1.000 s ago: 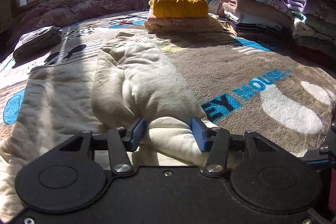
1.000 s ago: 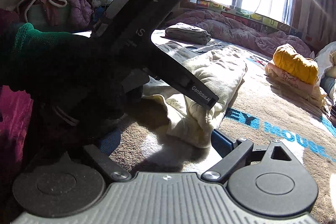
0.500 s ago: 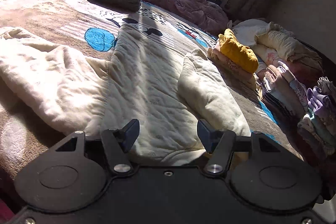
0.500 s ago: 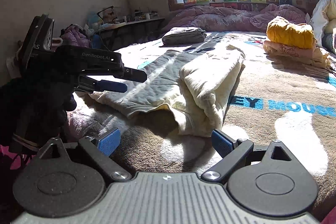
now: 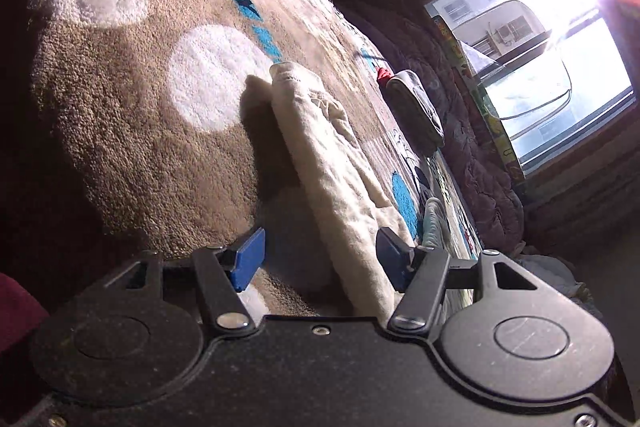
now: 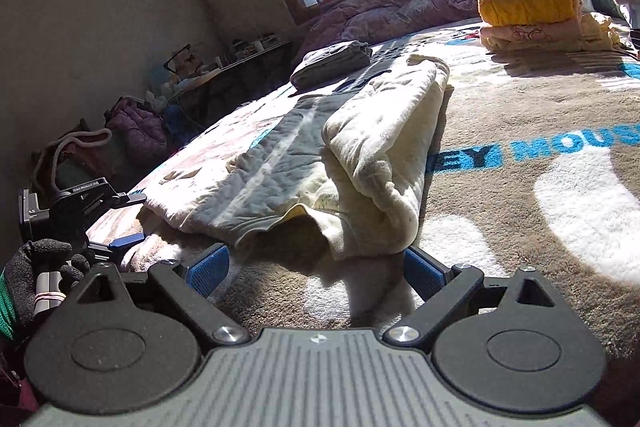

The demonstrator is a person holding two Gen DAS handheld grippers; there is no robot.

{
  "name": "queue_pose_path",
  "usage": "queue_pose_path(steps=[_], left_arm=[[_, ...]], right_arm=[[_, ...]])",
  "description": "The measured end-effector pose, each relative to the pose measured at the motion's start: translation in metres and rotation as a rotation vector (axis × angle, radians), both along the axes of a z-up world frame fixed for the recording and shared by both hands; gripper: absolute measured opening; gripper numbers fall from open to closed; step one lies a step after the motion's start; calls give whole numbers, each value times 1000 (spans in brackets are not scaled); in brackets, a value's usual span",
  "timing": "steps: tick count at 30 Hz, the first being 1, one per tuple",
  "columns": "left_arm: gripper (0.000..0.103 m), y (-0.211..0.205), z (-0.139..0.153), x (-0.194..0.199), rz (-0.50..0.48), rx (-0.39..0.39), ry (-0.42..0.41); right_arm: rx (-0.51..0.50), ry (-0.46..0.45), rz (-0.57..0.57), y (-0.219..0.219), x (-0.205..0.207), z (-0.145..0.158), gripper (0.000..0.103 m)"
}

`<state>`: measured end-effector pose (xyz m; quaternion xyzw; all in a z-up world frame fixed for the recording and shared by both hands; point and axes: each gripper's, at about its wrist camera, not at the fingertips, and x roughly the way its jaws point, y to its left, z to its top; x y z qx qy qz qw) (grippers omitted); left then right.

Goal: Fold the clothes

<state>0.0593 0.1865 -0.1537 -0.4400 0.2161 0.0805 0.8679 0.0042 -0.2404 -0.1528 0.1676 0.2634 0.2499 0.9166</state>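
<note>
Right wrist view gives us cream garment [image 6: 360, 155] half-folded on bed blanket [image 6: 520, 211], our right tongs [image 6: 316, 269] apart before it, yellow stack [image 6: 524, 1] beyond; left wrist view, tilted, shows left tongs [image 5: 320, 259] apart, empty, astride garment's folded edge

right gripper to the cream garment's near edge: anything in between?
Nothing visible. The right gripper is open, with only bare brown blanket between it and the cream garment. The left gripper sits off to the side.
</note>
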Motion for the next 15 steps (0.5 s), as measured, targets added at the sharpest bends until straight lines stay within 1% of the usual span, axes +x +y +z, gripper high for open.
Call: queue_pose_path(steps=[3,5,6,7,8,9,10,12,15], left_arm=[[59,16,-4,9,29,-56,-19],[54,26,-6,15,49,-93,-32],[41,28,-5,20,44,-102,-37],[21,28,-4,25,33,-115,-41],[11,24,4,27,15,-129,-64],[6,19,12,29,-5,-143,-88],[6,13,21,31,-24,-157,-113],[6,-11,48,34,-111,-63,-188],[6,-63,79,42,-261,87,-260]], right_arm=[[33,3,9,-3,0,2,93],[50,10,-2,-6,1,2,93],[61,14,-10,-9,1,3,93],[73,18,-17,-11,2,3,93],[87,21,-24,-13,2,3,93],[101,25,-31,-16,3,3,93],[115,28,-38,-18,4,3,93],[146,30,-48,-23,5,4,93],[195,34,-65,-30,9,6,93]])
